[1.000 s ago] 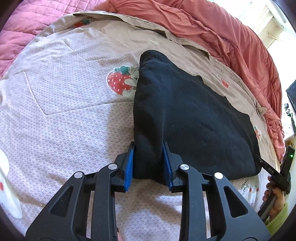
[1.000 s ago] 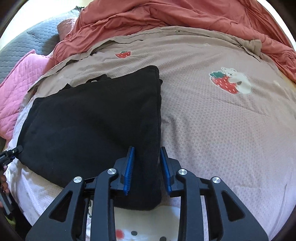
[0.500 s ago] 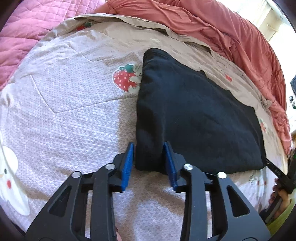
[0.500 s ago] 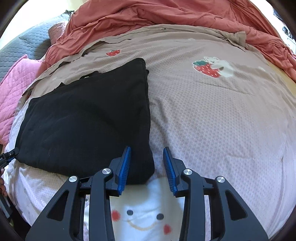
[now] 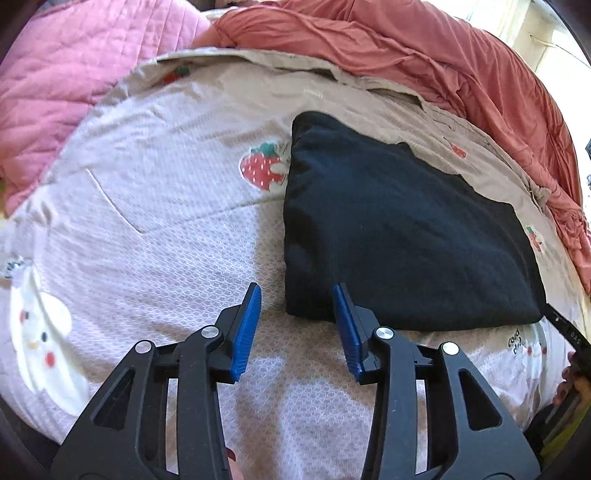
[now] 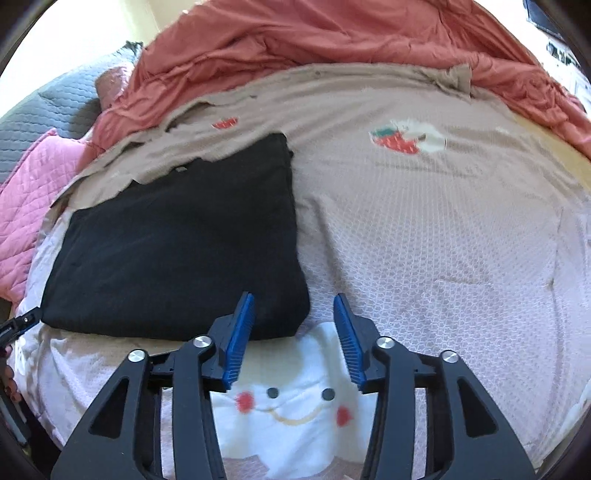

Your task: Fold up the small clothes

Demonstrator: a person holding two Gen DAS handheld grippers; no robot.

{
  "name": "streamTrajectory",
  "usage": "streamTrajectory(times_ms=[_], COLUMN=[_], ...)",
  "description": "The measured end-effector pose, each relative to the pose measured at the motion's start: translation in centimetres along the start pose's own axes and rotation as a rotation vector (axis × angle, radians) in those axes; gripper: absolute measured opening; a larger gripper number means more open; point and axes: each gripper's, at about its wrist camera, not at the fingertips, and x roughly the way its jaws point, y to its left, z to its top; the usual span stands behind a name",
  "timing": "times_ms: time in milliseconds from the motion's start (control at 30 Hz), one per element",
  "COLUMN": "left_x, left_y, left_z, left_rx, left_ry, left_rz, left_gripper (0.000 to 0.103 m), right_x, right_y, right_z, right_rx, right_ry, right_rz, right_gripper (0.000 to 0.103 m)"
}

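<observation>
Releasing folded black garment (image 5: 399, 229) onto bedspread (image 5: 166, 206): left gripper (image 5: 297, 325) spread, right gripper (image 6: 293, 332) opening, nothing pinched. Next: regrasp for another fold, judged.

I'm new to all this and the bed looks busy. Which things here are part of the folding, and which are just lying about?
Part of the job:
folded black knit garment
left gripper, open
right gripper, jaws opening, off the cloth

Just lying about:
beige strawberry-print bed cover
rumpled terracotta duvet
pink quilted blanket
grey quilted pillow
</observation>
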Motion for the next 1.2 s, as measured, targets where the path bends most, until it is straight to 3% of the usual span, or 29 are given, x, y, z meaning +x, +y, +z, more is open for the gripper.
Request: streamTrajectory(times_ms=[100, 133, 233, 333, 500, 600, 867, 1200], left_x=[-1.1, -1.6, -2.3, -2.6, -2.8, -2.8, -3.5, -2.9], left_y=[-0.2, -0.3, -0.3, -0.1, 0.2, 0.3, 0.3, 2.5], left_z=[0.3, 0.5, 0.8, 1.0, 1.1, 1.3, 2.2, 3.1], left_rx=[0.005, 0.006, 0.003, -0.005, -0.013, 0.001, 0.049, 0.01], left_ry=[-0.033, -0.045, -0.054, -0.055, -0.044, -0.051, -0.103, -0.098], left_rz=[-0.009, -0.009, -0.004, -0.003, -0.006, 0.009, 0.055, 0.091], left_gripper=[0.033, 0.036, 0.049, 0.054, 0.065, 0.073, 0.083, 0.089], right_x=[-1.4, -1.9, -3.1, -4.1, -5.5, -6.0, -7.4, -6.2], right_y=[0.9, 1.2, 1.7, 2.3, 3.3, 4.6, 11.2, 21.4], right_z=[0.2, 0.2, 0.1, -0.2, -0.5, -0.7, -1.2, -2.2], right_rx=[-0.037, -0.046, -0.05, -0.059, -0.066, -0.091, -0.234, -0.481], right_ry=[-0.063, -0.081, -0.108, -0.127, -0.147, -0.158, -0.178, -0.171], right_rz=[0.006, 0.006, 0.028, 0.046, 0.06, 0.044, 0.075, 0.142], right_gripper=[0.053, 0.061, 0.07, 0.082, 0.084, 0.095, 0.096, 0.097])
